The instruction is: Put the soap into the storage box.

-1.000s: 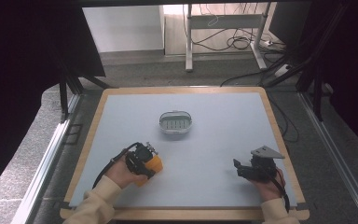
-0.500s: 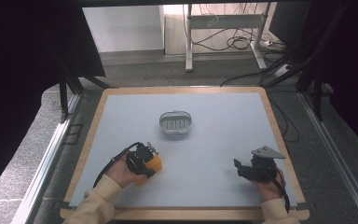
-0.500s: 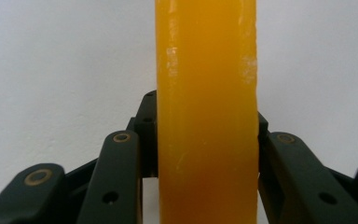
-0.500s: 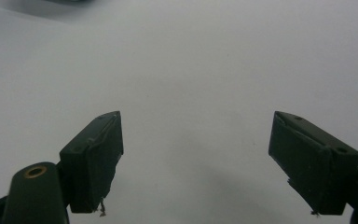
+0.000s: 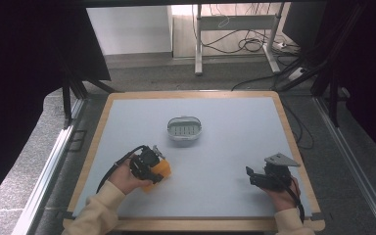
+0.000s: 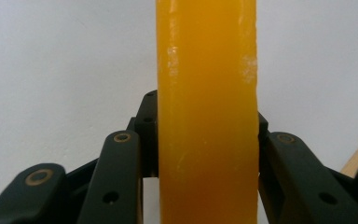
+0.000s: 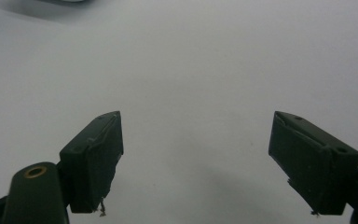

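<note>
Clamping an orange block (image 6: 206, 112) in my left tongs (image 5: 152, 169), right tongs (image 5: 254, 177) apart, I see a grey dish (image 5: 184, 128) ahead between them.

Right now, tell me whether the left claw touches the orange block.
Touching. In the left gripper view, both jaws of the left claw press against the orange block's sides.

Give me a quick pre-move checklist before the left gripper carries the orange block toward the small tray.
1. Left gripper shut on the orange block: ok, a jaw presses each side.
2. Block lifted off the table: cannot tell.
3. Small tray with nothing loose in it: ok, only its ribbed floor shows.
4. Path from block to tray free: ok.
5. Right gripper open, holding nothing: ok.
6. Right gripper apart from tray and block: ok.
</note>
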The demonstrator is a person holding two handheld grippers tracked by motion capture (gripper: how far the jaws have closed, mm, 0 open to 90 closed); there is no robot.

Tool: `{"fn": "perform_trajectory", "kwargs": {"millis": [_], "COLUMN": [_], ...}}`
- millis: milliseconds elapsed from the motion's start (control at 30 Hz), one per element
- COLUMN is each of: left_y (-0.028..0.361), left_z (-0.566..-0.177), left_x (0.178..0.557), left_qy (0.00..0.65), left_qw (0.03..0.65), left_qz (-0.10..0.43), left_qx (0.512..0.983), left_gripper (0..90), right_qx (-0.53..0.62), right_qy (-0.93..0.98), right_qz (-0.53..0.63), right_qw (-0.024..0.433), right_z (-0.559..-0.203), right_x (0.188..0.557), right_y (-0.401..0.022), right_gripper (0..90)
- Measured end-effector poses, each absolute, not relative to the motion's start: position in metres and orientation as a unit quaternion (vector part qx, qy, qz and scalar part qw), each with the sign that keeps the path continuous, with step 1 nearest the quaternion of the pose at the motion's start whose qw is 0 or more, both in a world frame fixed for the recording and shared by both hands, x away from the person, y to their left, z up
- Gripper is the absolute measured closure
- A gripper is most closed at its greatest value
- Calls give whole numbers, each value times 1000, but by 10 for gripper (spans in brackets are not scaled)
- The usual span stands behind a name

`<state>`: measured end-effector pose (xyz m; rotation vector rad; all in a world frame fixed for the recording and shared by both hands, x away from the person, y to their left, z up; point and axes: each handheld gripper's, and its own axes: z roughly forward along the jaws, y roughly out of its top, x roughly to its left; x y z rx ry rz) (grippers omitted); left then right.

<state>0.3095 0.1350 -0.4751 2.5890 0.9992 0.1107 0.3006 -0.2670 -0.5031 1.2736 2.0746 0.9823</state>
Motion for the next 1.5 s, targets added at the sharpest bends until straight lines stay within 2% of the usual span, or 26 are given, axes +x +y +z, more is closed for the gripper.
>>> {"fn": "perform_trajectory", "kwargs": {"millis": [1100, 1500], "left_y": [151, 148], "left_z": [-441, -432], "left_x": [328, 333], "left_qy": [344, 319], "left_qw": [211, 221], "left_qz": [53, 62], "left_qx": [913, 919], "left_gripper": [623, 623], "right_qx": [473, 473], "right_qy": [762, 763], "right_qz": [361, 359], "right_qw": [256, 256], "right_z": [-504, -504], "right_x": [301, 301], "right_y": [-268, -268], "right_gripper": [180, 180]}}
